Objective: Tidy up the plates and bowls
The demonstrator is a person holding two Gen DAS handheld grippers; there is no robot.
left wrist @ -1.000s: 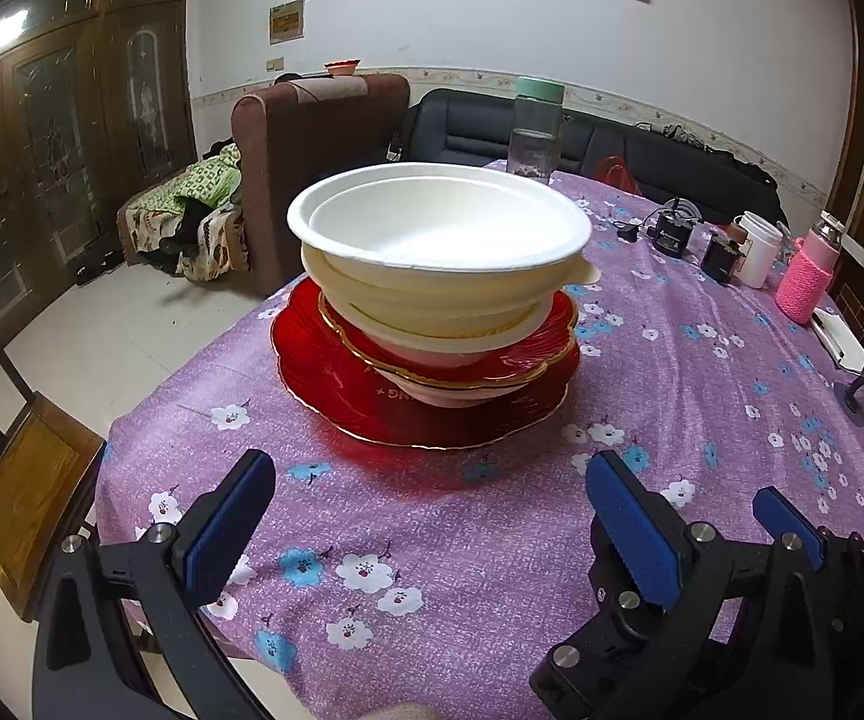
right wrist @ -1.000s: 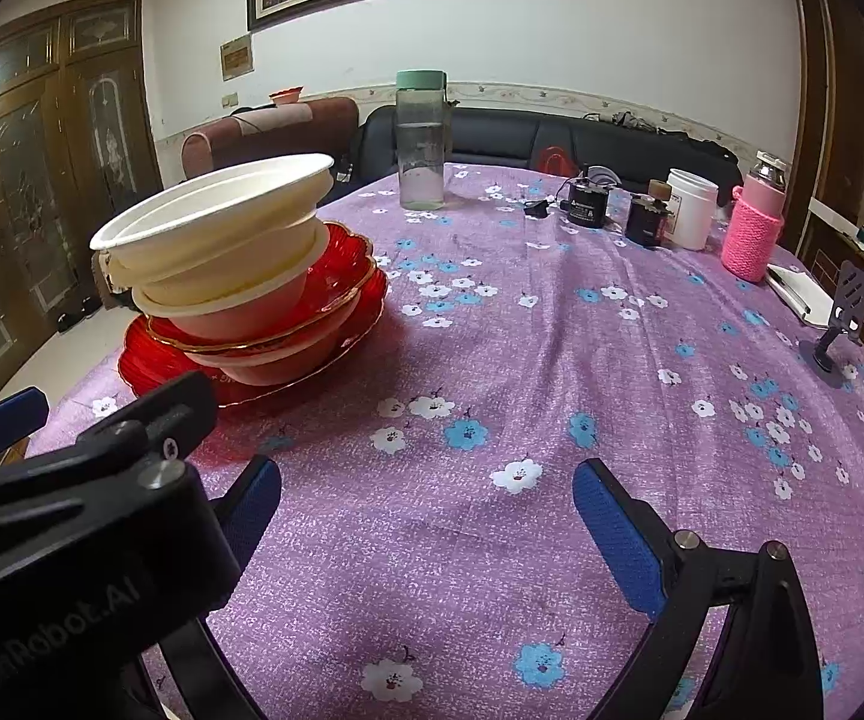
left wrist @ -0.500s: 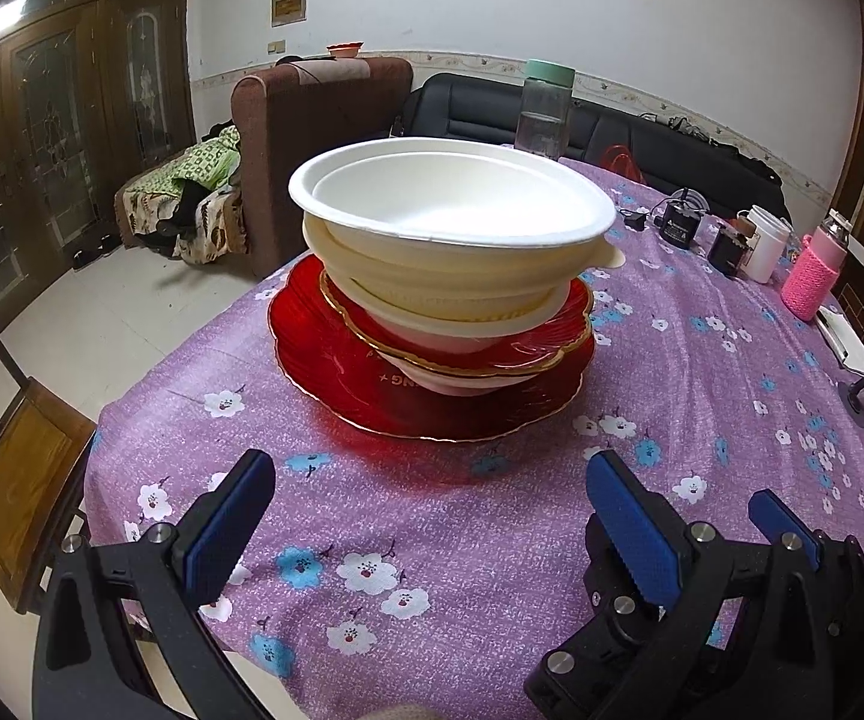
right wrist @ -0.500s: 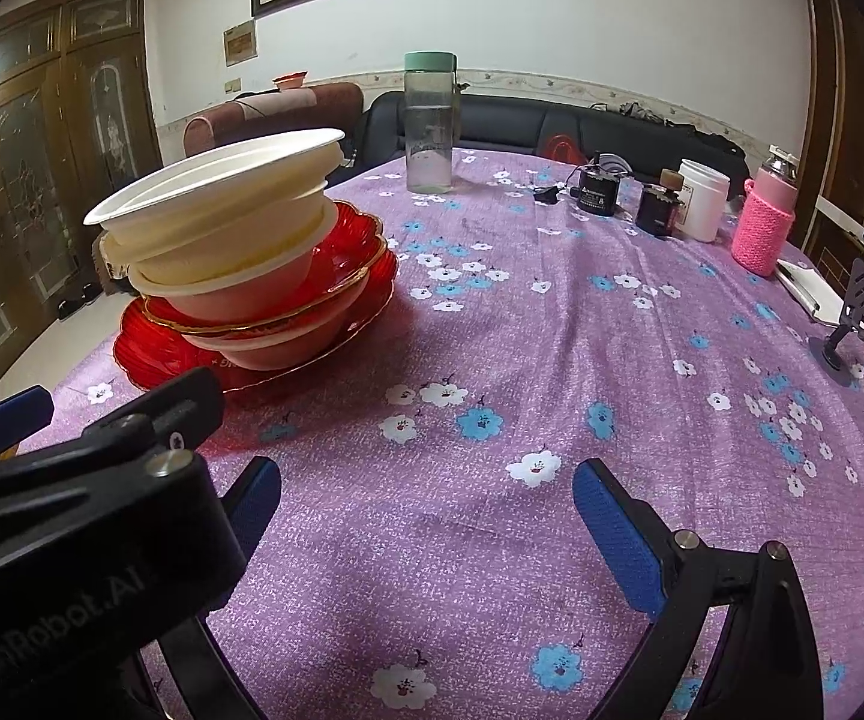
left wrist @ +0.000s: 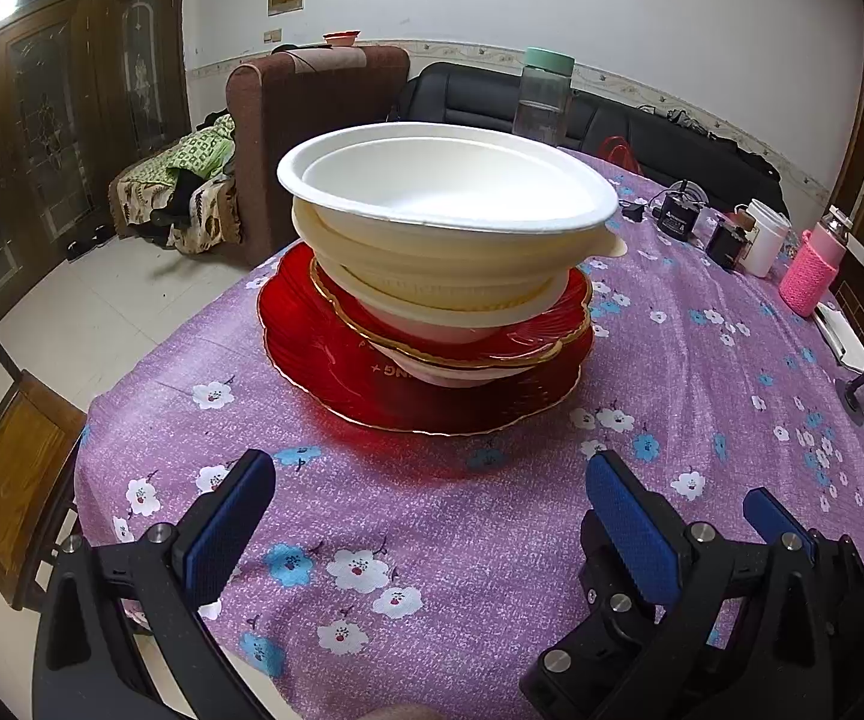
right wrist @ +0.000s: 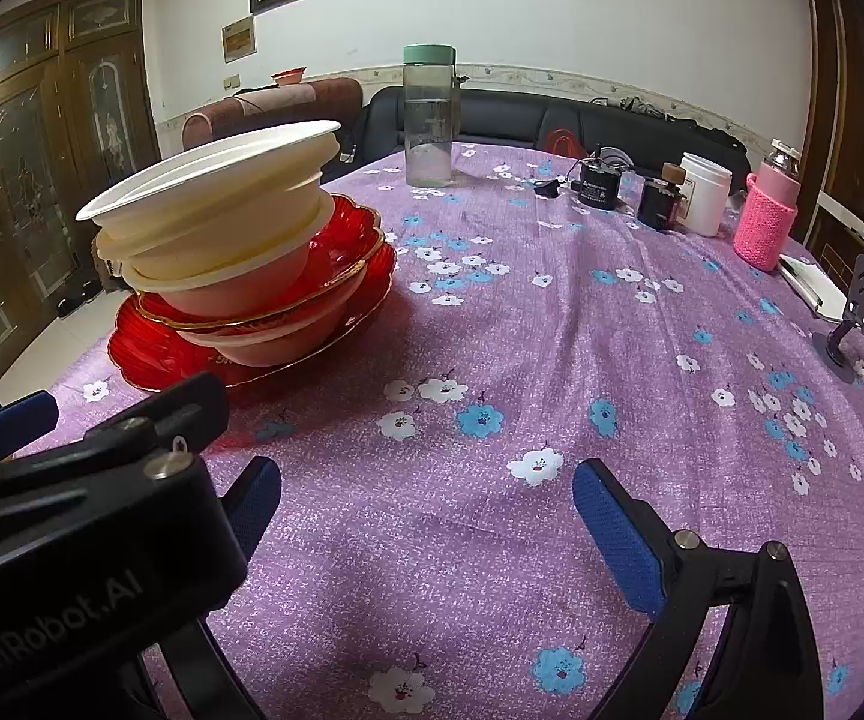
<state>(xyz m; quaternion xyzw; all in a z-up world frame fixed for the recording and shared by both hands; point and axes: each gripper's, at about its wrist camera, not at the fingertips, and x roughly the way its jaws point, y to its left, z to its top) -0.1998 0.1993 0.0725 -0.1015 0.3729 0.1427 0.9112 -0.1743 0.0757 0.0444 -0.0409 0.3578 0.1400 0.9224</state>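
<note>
Round table (right wrist: 552, 360) under purple floral cloth holds a large red plate (left wrist: 336, 372), clear bottle (right wrist: 428, 120), pink bottle (right wrist: 768, 222), white jar (right wrist: 705, 195).

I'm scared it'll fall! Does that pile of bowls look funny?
Yes. The white bowls lean to one side instead of nesting level, and they are mixed between the red plates. Nothing has spilled or broken.

Right gripper (right wrist: 426, 510) hangs wide open over the purple floral tablecloth (right wrist: 552, 348), holding nothing. The mixed stack of white bowls (right wrist: 216, 198) and red plates (right wrist: 348, 240) sits left of it, well apart. Clear bottle (right wrist: 429, 117) stands beyond the stack.
</note>
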